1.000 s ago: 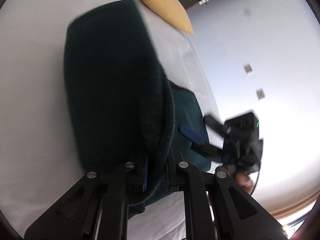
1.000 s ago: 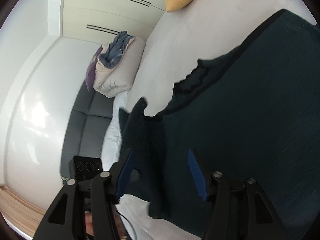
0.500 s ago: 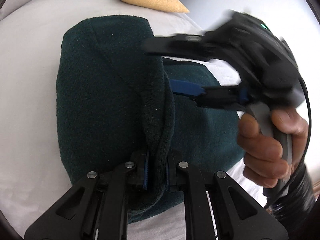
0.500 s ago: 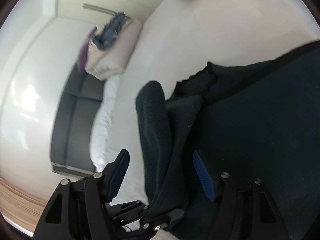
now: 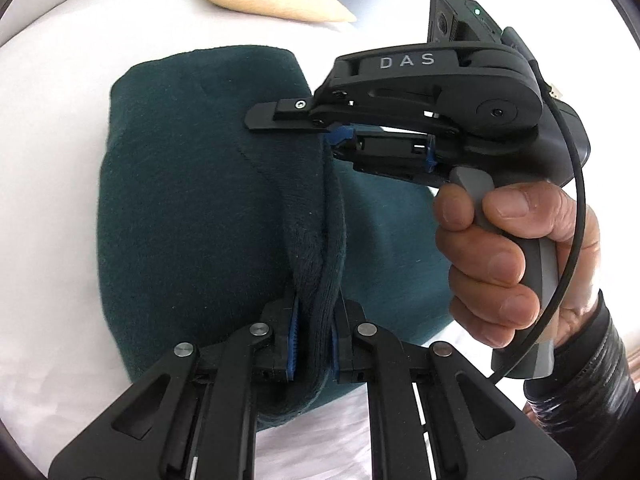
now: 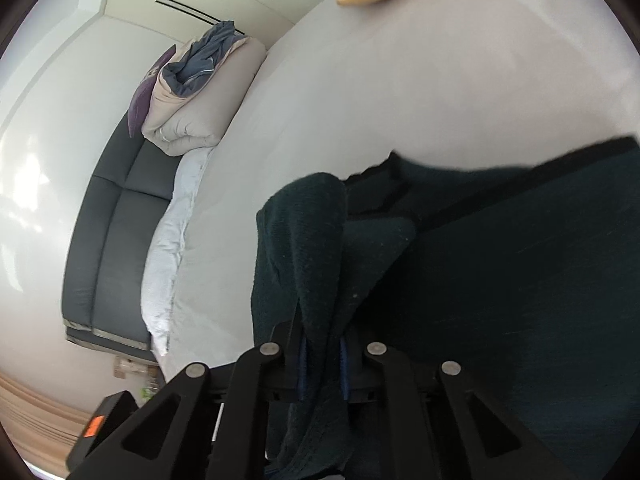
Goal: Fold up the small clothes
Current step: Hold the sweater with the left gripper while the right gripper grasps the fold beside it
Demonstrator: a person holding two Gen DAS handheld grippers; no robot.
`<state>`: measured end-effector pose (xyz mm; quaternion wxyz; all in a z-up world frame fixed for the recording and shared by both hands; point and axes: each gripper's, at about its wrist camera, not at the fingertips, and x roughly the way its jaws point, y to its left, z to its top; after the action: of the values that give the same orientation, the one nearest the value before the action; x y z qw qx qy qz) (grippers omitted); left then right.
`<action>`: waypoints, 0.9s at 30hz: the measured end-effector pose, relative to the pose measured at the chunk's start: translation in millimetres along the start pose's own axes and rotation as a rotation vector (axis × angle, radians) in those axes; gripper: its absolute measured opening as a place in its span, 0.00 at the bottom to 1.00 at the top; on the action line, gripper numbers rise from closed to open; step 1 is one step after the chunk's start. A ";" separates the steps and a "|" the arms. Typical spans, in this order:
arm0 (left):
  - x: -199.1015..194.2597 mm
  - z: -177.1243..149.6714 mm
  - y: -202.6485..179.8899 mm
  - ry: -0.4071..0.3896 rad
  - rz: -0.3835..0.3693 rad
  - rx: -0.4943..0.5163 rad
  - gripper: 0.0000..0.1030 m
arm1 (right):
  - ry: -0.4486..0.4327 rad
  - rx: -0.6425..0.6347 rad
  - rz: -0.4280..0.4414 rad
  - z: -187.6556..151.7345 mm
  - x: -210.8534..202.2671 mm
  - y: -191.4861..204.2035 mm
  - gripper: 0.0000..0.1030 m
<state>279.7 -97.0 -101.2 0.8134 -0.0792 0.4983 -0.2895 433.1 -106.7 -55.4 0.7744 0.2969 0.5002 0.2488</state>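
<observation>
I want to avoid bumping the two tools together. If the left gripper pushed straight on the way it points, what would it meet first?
Probably more of the dark green garment that the left gripper is clamped on. Just beyond along the ridge, the right gripper bites the same fold; depth is unclear.

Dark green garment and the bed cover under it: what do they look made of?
Dark green garment: seemingly fleece or plush knit, matte; its nap looks fuzzy along the thick folded edge pinched by the left gripper and right gripper. Bed cover: smooth, pale woven sheet, probably cotton, nearly wrinkle-free.
</observation>
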 end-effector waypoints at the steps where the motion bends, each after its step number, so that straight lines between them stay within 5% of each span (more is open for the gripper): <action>1: -0.2 0.9 -1.0 0.002 -0.009 0.000 0.10 | -0.005 -0.013 -0.009 0.8 -5.0 0.1 0.13; 18: 34.5 15.5 -71.9 0.091 -0.124 0.052 0.10 | -0.057 0.020 -0.097 10.2 -100.4 -91.0 0.12; 27: 47.1 51.8 -57.9 0.131 -0.115 0.026 0.10 | -0.031 0.049 -0.107 8.3 -104.9 -121.4 0.13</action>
<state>317.2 -178.6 -87.6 0.7619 -0.0779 0.5414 -0.3469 412.0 -265.0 -73.0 0.7869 0.2922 0.5093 0.1900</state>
